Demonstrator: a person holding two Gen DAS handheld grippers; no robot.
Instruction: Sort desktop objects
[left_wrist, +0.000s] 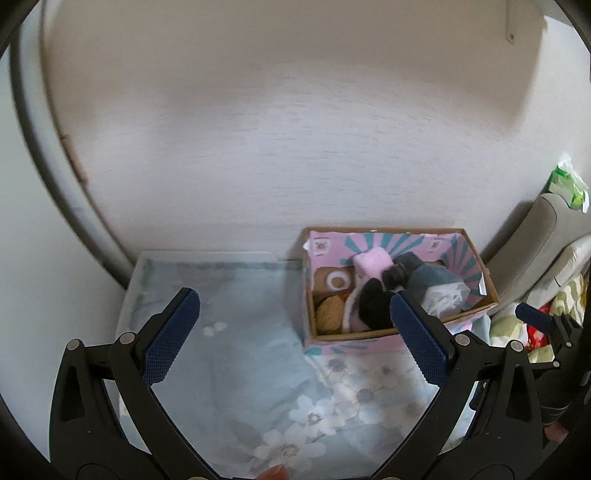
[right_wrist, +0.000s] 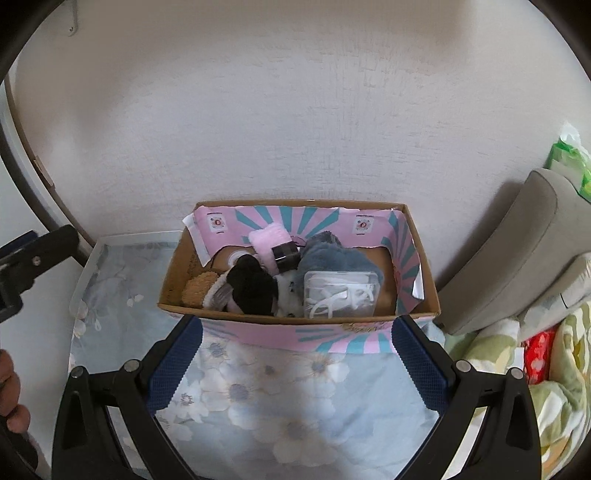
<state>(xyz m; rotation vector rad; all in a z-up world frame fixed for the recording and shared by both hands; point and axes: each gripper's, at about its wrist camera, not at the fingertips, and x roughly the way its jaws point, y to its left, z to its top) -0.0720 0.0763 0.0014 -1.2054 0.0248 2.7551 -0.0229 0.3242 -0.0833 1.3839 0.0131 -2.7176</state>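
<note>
Box (right_wrist: 417, 254) sits just beyond the spread, empty right fingers (right_wrist: 173, 365).

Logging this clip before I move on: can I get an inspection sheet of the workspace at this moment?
Surface: floral cloth over a white tray, against a wall.
Job's things: cardboard box holds a clear case of white pieces, a grey-blue plush, a pink pad, a dark small cylinder, a black fuzzy item and a tan fuzzy item.
Clutter: nothing seen on the cloth outside the box.
Grippers: left gripper open, empty; right gripper open, empty, before the box.
Cables: nothing seen.
Surroundings: grey cushion, green packet, patterned bedding at right.
</note>
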